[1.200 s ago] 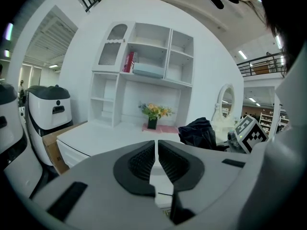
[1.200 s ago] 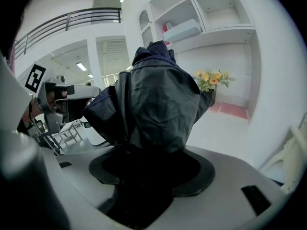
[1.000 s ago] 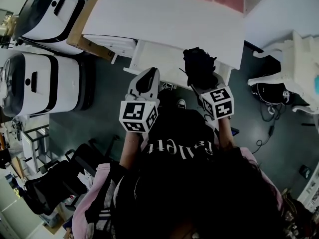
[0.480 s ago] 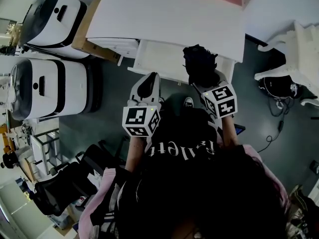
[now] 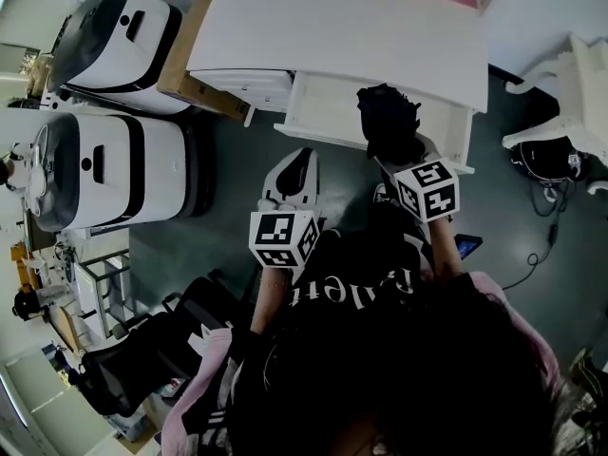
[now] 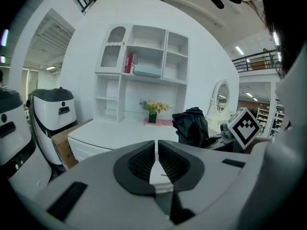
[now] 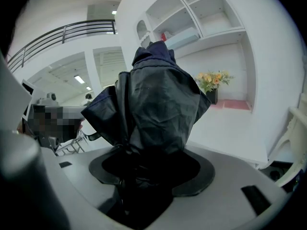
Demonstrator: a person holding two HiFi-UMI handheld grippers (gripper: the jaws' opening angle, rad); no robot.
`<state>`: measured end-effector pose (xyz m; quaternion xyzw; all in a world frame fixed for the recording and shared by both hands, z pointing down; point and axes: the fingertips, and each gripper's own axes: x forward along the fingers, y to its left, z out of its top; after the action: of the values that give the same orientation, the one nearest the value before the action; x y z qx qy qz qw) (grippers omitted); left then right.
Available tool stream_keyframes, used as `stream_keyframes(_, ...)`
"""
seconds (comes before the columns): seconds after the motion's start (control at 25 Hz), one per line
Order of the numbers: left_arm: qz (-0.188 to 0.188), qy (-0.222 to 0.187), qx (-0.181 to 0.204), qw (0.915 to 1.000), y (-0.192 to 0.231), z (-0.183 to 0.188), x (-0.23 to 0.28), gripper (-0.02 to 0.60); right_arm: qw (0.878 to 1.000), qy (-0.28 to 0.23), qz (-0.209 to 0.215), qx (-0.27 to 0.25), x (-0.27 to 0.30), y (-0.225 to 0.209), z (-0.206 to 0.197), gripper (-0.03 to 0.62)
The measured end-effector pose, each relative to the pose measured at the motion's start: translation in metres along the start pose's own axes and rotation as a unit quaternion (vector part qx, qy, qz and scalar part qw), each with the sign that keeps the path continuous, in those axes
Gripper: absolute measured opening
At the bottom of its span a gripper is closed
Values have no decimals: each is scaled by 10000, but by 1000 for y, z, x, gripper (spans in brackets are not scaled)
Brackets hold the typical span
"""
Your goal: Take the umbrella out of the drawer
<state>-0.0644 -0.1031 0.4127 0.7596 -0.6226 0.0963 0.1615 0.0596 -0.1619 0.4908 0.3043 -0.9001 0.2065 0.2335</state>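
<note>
A folded black umbrella (image 5: pixel 388 123) stands up out of my right gripper (image 5: pixel 402 157), which is shut on its lower end; it fills the right gripper view (image 7: pixel 151 107). It hangs over the right end of the open white drawer (image 5: pixel 328 114) under the white desk (image 5: pixel 342 36). My left gripper (image 5: pixel 294 167) is below the drawer's front, over the floor, jaws shut with nothing between them (image 6: pixel 156 158). From the left gripper view the umbrella (image 6: pixel 192 126) shows to the right.
Two large white-and-black machines (image 5: pixel 104 169) stand at the left, with a cardboard box (image 5: pixel 195 69) beside the desk. A white chair (image 5: pixel 565 112) and cables lie at the right. The person's body fills the lower part of the head view.
The head view has shifted, so desk and drawer sit further right. The umbrella stays in my right gripper above the drawer; both grippers kept their places relative to the drawer.
</note>
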Motion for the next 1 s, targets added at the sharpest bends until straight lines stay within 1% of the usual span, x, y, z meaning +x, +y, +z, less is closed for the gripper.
stream_keyframes(0.28, 43, 169, -112, 9998, 63, -34, -67, 31, 9995, -118, -32, 284, 13, 81, -7, 278)
stream_keyframes(0.4, -67, 86, -132, 9999, 77, -39, -90, 29, 9993, -144, -113, 314, 9, 113, -13, 278)
stream_keyframes(0.56, -330, -61, -149, 9993, 82, -43, -116, 30, 9987, -220, -297, 346, -2, 151, -23, 278)
stream_keyframes(0.8, -882, -205, -189, 9957, 75, -58, -153, 30, 9968, -421, -530, 417, -21, 200, -43, 278)
stream_keyframes(1.0, -1215, -249, -470, 9912, 72, -66, -179, 30, 9959, -364, -704, 431, -37, 233, -60, 278)
